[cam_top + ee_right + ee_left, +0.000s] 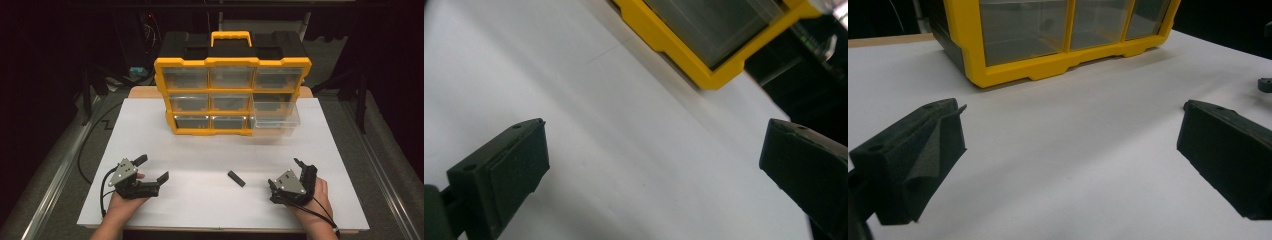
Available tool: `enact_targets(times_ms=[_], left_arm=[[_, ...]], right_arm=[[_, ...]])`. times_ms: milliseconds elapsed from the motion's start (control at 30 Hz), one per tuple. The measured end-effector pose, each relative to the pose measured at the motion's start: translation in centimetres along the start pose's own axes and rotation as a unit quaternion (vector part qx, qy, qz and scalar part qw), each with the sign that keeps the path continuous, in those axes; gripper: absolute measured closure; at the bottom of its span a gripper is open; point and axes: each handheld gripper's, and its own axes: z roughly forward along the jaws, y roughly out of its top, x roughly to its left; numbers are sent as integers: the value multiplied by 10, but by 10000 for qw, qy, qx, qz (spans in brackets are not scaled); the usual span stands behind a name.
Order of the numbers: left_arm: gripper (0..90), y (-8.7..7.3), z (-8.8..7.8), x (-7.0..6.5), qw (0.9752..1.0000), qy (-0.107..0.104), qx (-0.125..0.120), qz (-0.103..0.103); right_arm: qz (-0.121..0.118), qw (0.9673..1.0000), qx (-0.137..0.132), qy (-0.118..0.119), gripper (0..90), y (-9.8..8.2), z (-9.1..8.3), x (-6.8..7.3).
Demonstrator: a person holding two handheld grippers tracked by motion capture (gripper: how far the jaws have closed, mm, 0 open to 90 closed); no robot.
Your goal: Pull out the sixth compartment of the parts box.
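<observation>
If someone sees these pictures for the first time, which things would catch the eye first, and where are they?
The yellow and black drawer organizer stands at the far middle of the white table, with its clear bottom right drawer pulled out. A small black block lies alone on the near part of the table. It sits between the open left gripper and the open right gripper, both empty.

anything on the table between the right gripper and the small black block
No, in the high view the stretch of white table between the right gripper and the small black block is bare.
</observation>
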Motion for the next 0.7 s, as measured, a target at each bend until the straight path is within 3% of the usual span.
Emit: enact_targets(times_ms=[100, 200, 333, 567, 700], left_arm=[[3, 1, 0, 0, 10000, 22, -16, 35], [3, 0, 1, 0, 10000, 44, 3, 28], [3, 0, 0, 0, 9999, 42, 64, 93], [3, 0, 2, 2, 9998, 82, 90, 129], [3, 0, 2, 0, 9999, 61, 72, 63]], right_arm=[[622, 9977, -139, 220, 0, -3, -2, -5], [1095, 9926, -284, 434, 0, -6, -4, -10], [1682, 9817, -409, 792, 0, -10, -3, -12], [2210, 9649, -661, 1256, 0, -11, 0, -14], [2606, 9519, -809, 1396, 0, -11, -1, -17]])
